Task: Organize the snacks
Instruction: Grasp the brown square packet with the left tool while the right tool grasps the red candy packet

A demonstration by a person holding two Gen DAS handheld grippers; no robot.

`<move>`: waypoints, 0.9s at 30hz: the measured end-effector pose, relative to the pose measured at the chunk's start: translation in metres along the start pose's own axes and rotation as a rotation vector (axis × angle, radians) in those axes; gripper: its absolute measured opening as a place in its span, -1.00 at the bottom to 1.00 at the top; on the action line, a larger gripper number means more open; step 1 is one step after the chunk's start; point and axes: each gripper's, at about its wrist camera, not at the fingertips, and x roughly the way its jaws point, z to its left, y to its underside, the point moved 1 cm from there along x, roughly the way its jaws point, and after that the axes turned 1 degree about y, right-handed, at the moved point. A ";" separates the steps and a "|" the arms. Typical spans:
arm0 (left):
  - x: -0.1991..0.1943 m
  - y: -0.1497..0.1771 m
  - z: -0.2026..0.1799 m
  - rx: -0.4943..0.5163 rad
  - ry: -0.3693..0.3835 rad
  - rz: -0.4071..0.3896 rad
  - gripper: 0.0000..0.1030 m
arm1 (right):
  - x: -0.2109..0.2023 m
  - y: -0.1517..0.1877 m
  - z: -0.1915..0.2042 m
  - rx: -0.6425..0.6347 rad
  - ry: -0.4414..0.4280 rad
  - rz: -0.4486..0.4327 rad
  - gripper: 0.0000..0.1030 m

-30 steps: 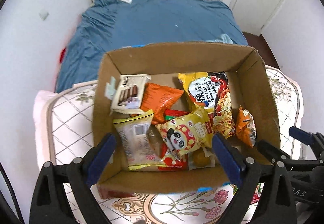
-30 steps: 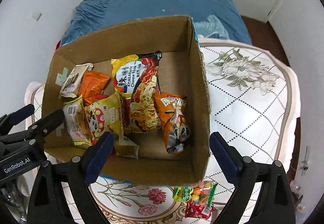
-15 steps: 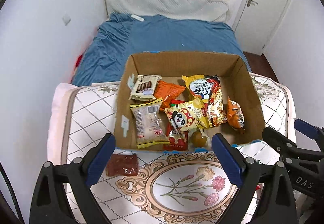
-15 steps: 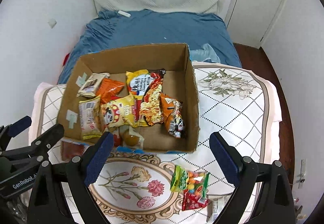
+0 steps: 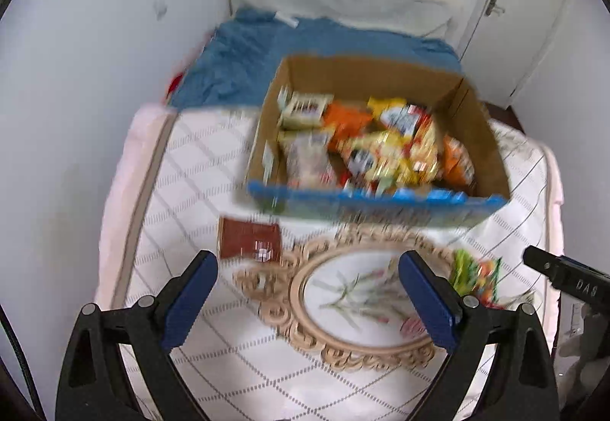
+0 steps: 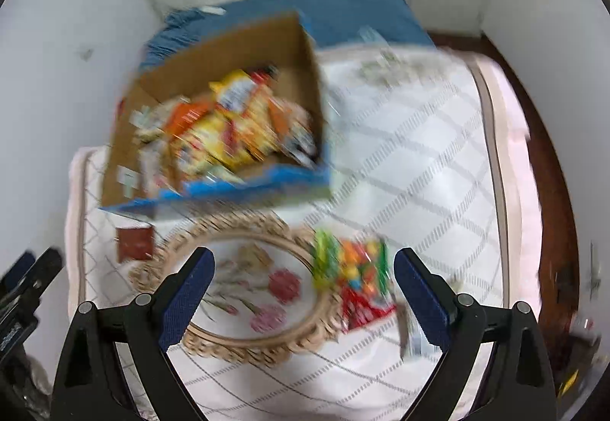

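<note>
Nearest to me the left gripper (image 5: 307,293) hangs over the front part of the table (image 5: 183,192), its blue fingers (image 5: 188,297) spread wide with nothing between them. The right gripper (image 6: 303,291) is the same beside it: wide apart, empty, above the oval flower medallion (image 6: 244,287) printed on the quilted white cover.

Just past the right gripper's fingertips a bright candy bag (image 6: 352,278) (green at the top, red at the bottom, too blurred to read) lies flat on the medallion's right rim, toward the front right of the table. A second pale wrapper (image 6: 410,335) sits near it, closer to the front edge; I cannot tell what it is. Toward the front left a brown flat packet (image 5: 249,238) lies alone on the cover, just in front of the box.

Farther back stands the cardboard box (image 5: 484,139), open at the top, blue along its near rim, at the table's far side. The snacks (image 5: 366,146) are heaped inside it, orange, yellow and white packs overlapping.

Behind the table is a bed with a blue sheet (image 5: 274,55), and a white door (image 5: 507,21) in the far right corner.
</note>
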 end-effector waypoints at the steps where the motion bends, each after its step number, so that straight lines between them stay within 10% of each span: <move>1: 0.008 0.006 0.002 -0.008 -0.004 0.023 0.89 | 0.009 0.004 -0.009 0.015 0.009 0.019 0.89; 14: 0.080 0.049 0.018 -0.047 -0.058 0.198 0.89 | 0.126 0.055 -0.057 0.097 0.020 0.252 0.88; 16: 0.082 0.050 0.021 -0.054 -0.060 0.207 0.89 | 0.128 0.058 -0.051 0.056 0.055 0.232 0.73; 18: 0.083 0.049 0.029 -0.070 -0.063 0.207 0.89 | 0.133 0.066 -0.043 0.020 0.097 0.243 0.09; 27: 0.095 0.023 0.076 -0.165 -0.069 0.226 0.89 | 0.123 0.090 -0.007 0.003 -0.015 0.197 0.00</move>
